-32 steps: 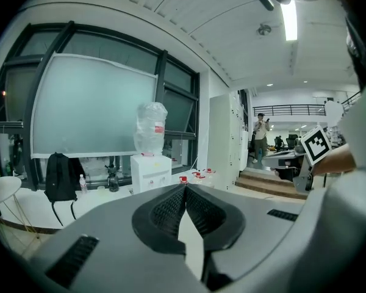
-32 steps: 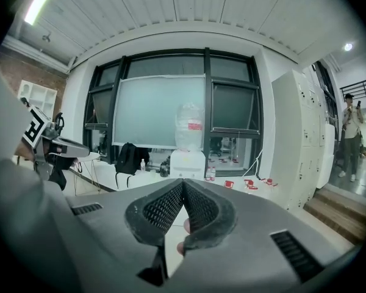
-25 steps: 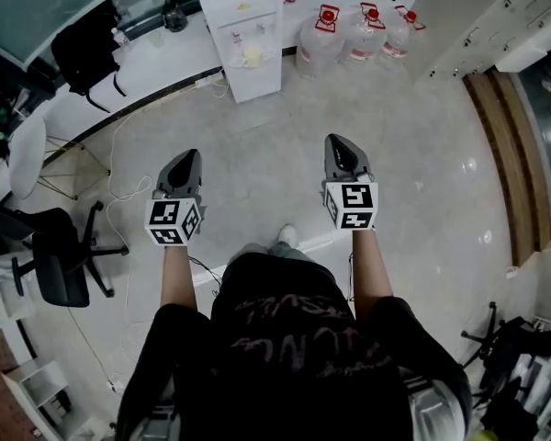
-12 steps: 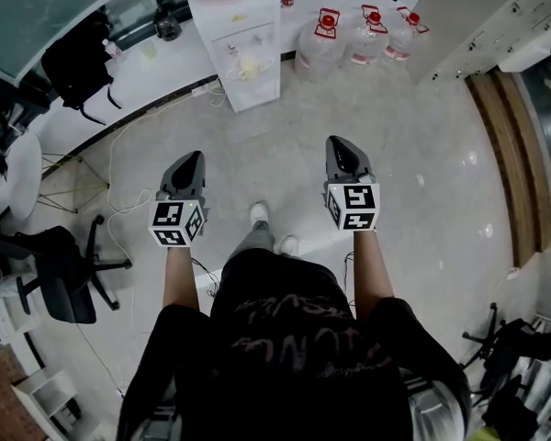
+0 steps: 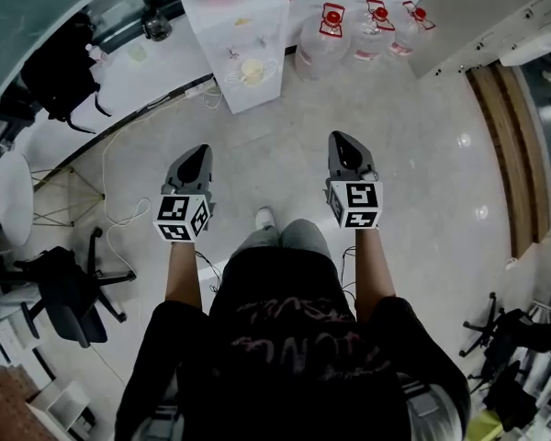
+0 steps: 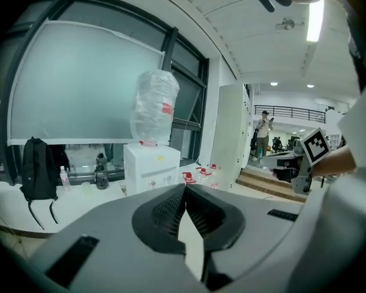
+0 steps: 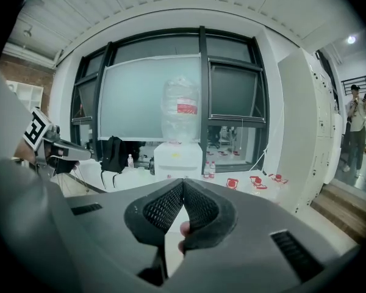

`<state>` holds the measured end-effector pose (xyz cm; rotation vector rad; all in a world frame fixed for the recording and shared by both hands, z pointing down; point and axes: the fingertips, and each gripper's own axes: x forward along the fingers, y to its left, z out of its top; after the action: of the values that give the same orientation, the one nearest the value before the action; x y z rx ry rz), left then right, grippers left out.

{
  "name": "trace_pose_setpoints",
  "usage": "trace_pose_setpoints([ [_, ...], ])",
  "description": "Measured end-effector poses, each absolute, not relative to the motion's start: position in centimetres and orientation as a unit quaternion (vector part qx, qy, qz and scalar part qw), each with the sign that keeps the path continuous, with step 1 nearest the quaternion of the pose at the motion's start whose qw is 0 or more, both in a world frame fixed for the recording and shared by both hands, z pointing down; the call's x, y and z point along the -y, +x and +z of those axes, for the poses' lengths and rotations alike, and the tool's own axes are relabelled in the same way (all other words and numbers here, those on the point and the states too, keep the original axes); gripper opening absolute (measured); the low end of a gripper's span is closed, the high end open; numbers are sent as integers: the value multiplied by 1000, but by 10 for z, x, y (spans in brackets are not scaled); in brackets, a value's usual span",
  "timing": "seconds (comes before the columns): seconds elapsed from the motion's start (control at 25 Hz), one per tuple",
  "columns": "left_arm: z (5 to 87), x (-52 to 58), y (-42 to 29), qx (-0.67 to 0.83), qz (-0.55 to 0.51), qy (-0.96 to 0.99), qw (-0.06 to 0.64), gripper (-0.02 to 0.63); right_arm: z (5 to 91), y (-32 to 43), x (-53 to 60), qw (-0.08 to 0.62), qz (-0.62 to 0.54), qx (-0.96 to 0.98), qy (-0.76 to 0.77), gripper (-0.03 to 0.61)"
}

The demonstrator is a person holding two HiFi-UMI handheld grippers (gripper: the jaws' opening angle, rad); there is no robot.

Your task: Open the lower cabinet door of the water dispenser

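Observation:
A white water dispenser [image 5: 234, 39] with a clear bottle on top stands against the far wall, ahead of me across the pale floor. It also shows in the left gripper view as the dispenser [image 6: 150, 168] and in the right gripper view as the dispenser [image 7: 177, 161]. Its lower cabinet door [image 5: 254, 85] is closed. My left gripper [image 5: 195, 162] and right gripper [image 5: 343, 147] are held side by side at waist height, both pointing toward the dispenser and well short of it. Both are shut, tips meeting, with nothing between them.
Three water jugs [image 5: 367, 28] with red caps stand on the floor right of the dispenser. A white counter [image 5: 119, 72] with a black backpack [image 5: 60, 67] and bottles runs to the left, with a cable [image 5: 110, 182] and office chairs [image 5: 69, 292] below. White cabinets [image 5: 496, 16] stand on the right.
I have walked forward: the dispenser and jugs have moved toward the top of the head view and look larger. Both grippers stay shut, side by side.

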<state>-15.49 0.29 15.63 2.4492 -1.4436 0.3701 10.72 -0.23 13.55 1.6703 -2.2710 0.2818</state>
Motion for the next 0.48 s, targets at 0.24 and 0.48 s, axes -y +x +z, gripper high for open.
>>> trace_pose_setpoints([
  [0.24,183,40,-164,500,124,844,152,11,158,100,41,165,97,789,584,14],
  [0.48,211,84,-152,499,121,843,157,11,187,101,83,163,98,791,581,14],
])
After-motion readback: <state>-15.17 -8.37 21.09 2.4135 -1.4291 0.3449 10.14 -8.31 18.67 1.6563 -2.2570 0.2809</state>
